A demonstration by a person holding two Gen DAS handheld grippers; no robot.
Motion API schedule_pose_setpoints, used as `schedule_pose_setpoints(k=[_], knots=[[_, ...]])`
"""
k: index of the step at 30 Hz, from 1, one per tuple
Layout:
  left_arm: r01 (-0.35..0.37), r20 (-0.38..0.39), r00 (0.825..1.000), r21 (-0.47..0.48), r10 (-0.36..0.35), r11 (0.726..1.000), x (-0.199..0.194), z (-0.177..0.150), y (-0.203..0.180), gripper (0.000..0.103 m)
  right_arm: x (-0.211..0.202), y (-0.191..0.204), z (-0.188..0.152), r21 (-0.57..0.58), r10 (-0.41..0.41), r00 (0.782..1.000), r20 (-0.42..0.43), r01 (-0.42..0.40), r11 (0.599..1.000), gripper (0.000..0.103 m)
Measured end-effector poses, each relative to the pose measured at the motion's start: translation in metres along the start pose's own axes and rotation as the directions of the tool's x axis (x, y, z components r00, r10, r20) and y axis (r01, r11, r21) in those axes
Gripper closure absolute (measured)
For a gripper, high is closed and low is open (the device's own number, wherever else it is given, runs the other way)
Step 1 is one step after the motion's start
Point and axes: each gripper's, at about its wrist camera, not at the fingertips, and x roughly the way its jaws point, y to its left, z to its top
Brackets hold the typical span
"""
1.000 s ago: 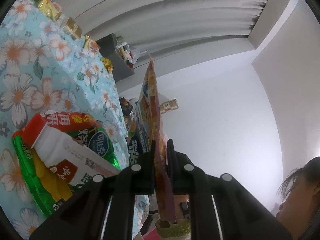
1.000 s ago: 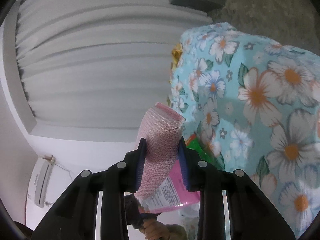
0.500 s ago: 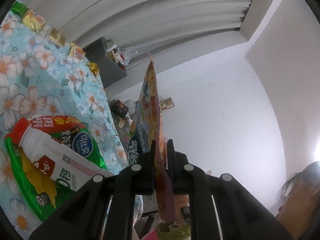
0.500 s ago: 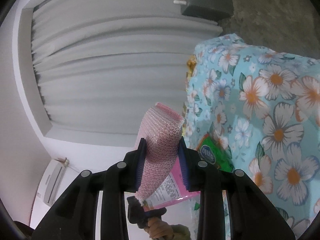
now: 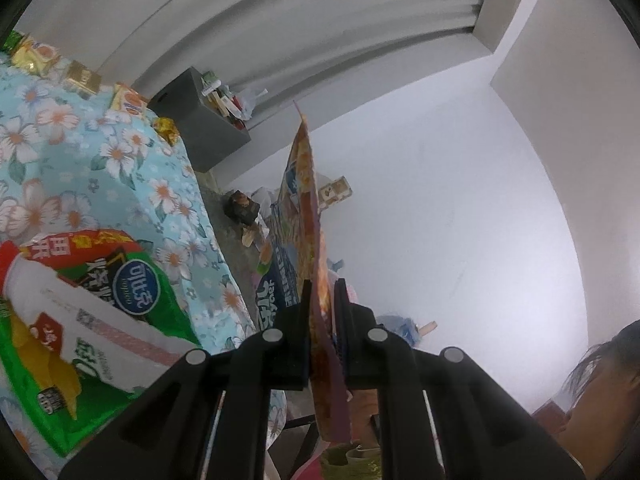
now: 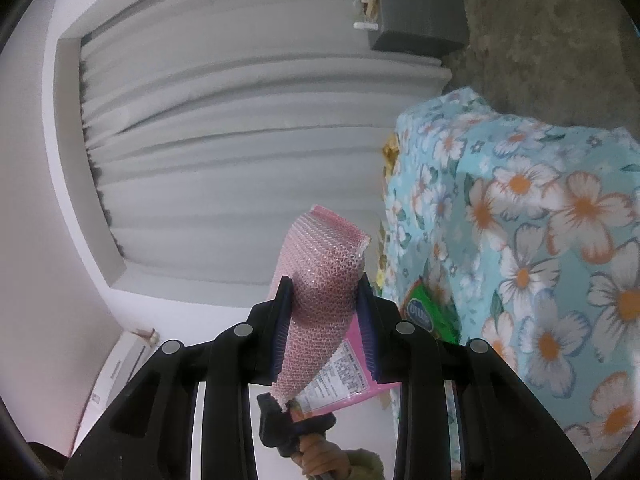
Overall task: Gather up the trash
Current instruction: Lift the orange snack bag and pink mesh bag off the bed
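A: Well, what does the left claw (image 5: 323,322) have?

B: Its jaws are pinched tight on a flat orange snack wrapper (image 5: 307,216), seen edge-on. The wrapper stands up from between the fingers and tapers to a point above them, clear of the counter.

A: And the right claw (image 6: 326,320)?

B: Clamped on a pink bubble-wrap mailer (image 6: 322,284). The blue pads press both sides of it. Its torn top sticks up past the fingertips, and the lower end with a printed label (image 6: 340,376) hangs out below.

A: Where is the counter in all this?

B: In the left wrist view the counter (image 5: 100,168), under a light blue floral cloth, lies to the left. A green chip bag (image 5: 132,292) lies on it close to the camera, with a white and red package (image 5: 80,320) on top of the bag. Small gold and yellow wrappers (image 5: 128,102) sit along the far edge.

A: Anything beyond it?

B: A dark grey bin (image 5: 200,120) stands by the white curtain (image 5: 320,32), with bits of rubbish sticking out of its mouth. More litter (image 5: 240,208) lies on the floor past the counter's edge.

A: Is the person visible?

B: A hand (image 6: 320,454) shows low in the right wrist view, holding a black handle. Dark hair (image 5: 608,356) is at the lower right of the left view.
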Motion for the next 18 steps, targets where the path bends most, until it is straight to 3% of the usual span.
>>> schedule_pose_setpoints(k=[18], knots=[[-0.042, -0.159, 0.986, 0.105, 0.059, 0.994, 0.102, -0.018, -0.026, 0.094, -0.082, -0.024, 0.016, 0.07, 0.045, 0.992, 0.122, -0.054, 0.996, 0.074]])
